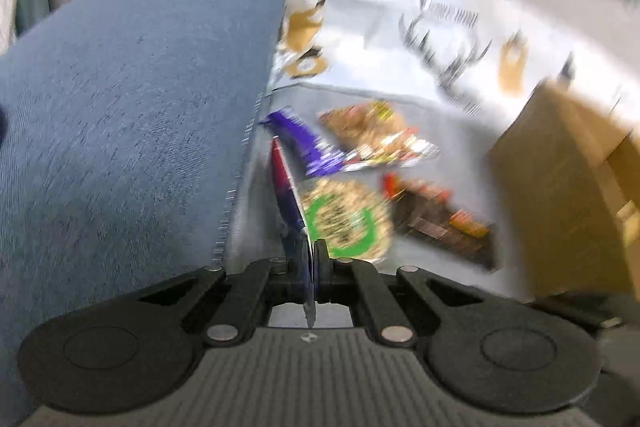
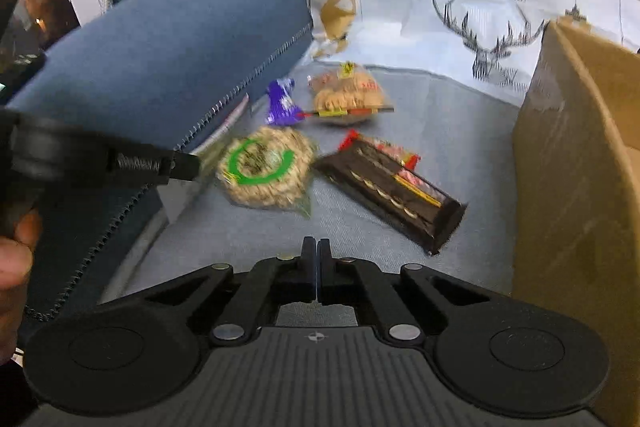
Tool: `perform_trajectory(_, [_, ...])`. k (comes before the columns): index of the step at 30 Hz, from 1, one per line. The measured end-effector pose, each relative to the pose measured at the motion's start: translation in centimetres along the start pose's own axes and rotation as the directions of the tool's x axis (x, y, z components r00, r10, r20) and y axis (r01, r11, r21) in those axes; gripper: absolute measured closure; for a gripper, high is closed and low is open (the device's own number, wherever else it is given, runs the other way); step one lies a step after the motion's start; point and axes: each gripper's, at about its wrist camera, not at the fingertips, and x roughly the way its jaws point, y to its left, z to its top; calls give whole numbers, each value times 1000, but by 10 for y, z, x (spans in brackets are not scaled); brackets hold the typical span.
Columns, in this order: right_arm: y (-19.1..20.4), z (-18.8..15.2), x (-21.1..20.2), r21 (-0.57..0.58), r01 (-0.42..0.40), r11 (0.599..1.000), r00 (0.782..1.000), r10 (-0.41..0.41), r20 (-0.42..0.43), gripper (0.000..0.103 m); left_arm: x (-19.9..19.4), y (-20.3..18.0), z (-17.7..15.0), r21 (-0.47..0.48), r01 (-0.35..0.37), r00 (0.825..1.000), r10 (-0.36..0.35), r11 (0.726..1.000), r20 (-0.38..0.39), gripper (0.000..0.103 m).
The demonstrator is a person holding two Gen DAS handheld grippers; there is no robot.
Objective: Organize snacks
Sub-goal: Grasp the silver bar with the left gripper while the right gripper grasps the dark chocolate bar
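In the left wrist view my left gripper (image 1: 314, 249) is shut on a thin red-and-purple snack packet (image 1: 286, 187), seen edge-on and lifted over the grey-blue seat. Below it lie a round bag with a green ring (image 1: 346, 223), a purple packet (image 1: 310, 147), a clear bag of cookies (image 1: 372, 129) and a dark biscuit pack (image 1: 440, 225). My right gripper (image 2: 316, 249) is shut with nothing between its fingers, short of the green-ring bag (image 2: 264, 167) and the dark biscuit pack (image 2: 394, 189). The left gripper (image 2: 186, 165) reaches in from the left; the packet it holds is blurred there.
A blue cushion (image 2: 180, 43) rises on the left, a cardboard box (image 2: 580, 167) stands on the right. A white sheet with a deer print (image 2: 492, 43) hangs behind the snacks. A person's hand (image 2: 16, 255) holds the left gripper's handle.
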Motion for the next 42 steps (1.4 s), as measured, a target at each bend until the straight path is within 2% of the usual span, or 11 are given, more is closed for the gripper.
perform_trajectory(3, [-3, 2, -5, 26, 26, 999, 998, -27, 49, 100, -7, 8, 4, -91, 140, 990, -138, 986, 27, 101])
perform_trajectory(6, [-10, 6, -3, 69, 59, 996, 994, -65, 87, 78, -3, 12, 4, -153, 218, 976, -220, 964, 4, 101])
perform_trajectory(8, [-14, 10, 1, 90, 83, 992, 990, -92, 106, 47, 4, 11, 5, -163, 198, 978, -205, 967, -27, 100])
perform_trajectory(10, [-16, 14, 10, 87, 102, 991, 988, -110, 103, 34, 11, 11, 3, -161, 158, 982, -171, 974, -76, 99])
perform_trajectory(14, [-17, 20, 31, 53, 164, 985, 981, -168, 98, 16, 16, -2, 7, -65, 84, 993, -89, 994, -79, 69])
perform_trajectory(20, [-19, 25, 62, 26, 284, 958, 956, -286, 70, 6, 21, -2, 9, -40, 36, 997, -39, 999, -67, 65])
perform_trajectory(29, [-40, 24, 86, 134, 151, 979, 988, -144, -60, 1, 24, -2, 11, -59, 30, 997, -34, 998, -67, 62])
perform_trajectory(33, [-23, 14, 89, 34, 121, 992, 988, -117, -101, 3, 24, -3, 10, -52, 35, 997, -39, 998, -72, 59])
perform_trajectory(36, [-11, 8, 83, -13, 100, 995, 989, -100, -104, 23, 26, -3, 10, -60, 31, 996, -35, 998, -80, 59])
perform_trajectory(38, [-7, 6, 77, -29, 94, 995, 990, -96, -103, 53, 27, -5, 10, -59, 29, 996, -34, 998, -85, 56])
perform_trajectory(42, [-9, 5, 63, 32, 65, 997, 991, -61, -115, 71, 33, -13, 9, -21, 7, 994, -10, 1000, -108, 49])
